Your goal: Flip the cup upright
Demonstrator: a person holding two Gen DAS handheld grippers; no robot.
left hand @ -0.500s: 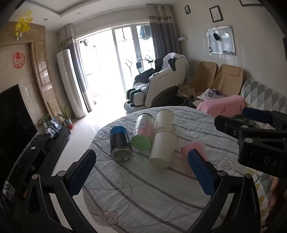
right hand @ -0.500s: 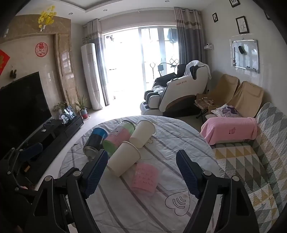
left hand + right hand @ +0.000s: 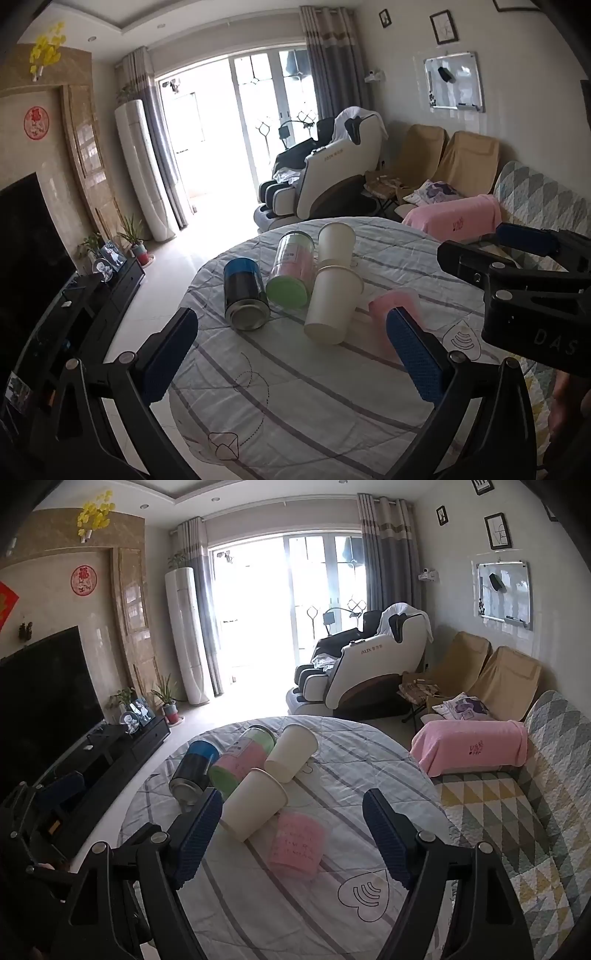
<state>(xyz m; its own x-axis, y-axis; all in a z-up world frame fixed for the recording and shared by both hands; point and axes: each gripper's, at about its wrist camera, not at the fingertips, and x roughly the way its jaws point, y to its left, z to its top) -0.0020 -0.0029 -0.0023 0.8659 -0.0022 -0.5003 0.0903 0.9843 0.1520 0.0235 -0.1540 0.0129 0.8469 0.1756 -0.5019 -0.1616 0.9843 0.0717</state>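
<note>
Several cups and cans lie on their sides on a round table with a striped cloth (image 3: 280,398) (image 3: 280,897). A near white paper cup (image 3: 330,306) (image 3: 253,805) and a far white paper cup (image 3: 335,242) (image 3: 291,751) lie beside a pink cup (image 3: 391,306) (image 3: 297,843). A clear jar with a green lid (image 3: 291,273) (image 3: 240,762) and a blue-and-black can (image 3: 244,291) (image 3: 194,768) lie to their left. My left gripper (image 3: 291,354) is open and empty, short of the cups. My right gripper (image 3: 291,834) (image 3: 513,254) is open and empty, above the pink cup.
A sofa with a quilted cover (image 3: 517,812) and a pink towel (image 3: 472,744) borders the table's right. A black TV stand (image 3: 110,749) and TV (image 3: 44,686) stand to the left. A massage chair (image 3: 362,672) stands beyond the table.
Both grippers have shifted only slightly; the views are nearly the same. The cups have not moved.
</note>
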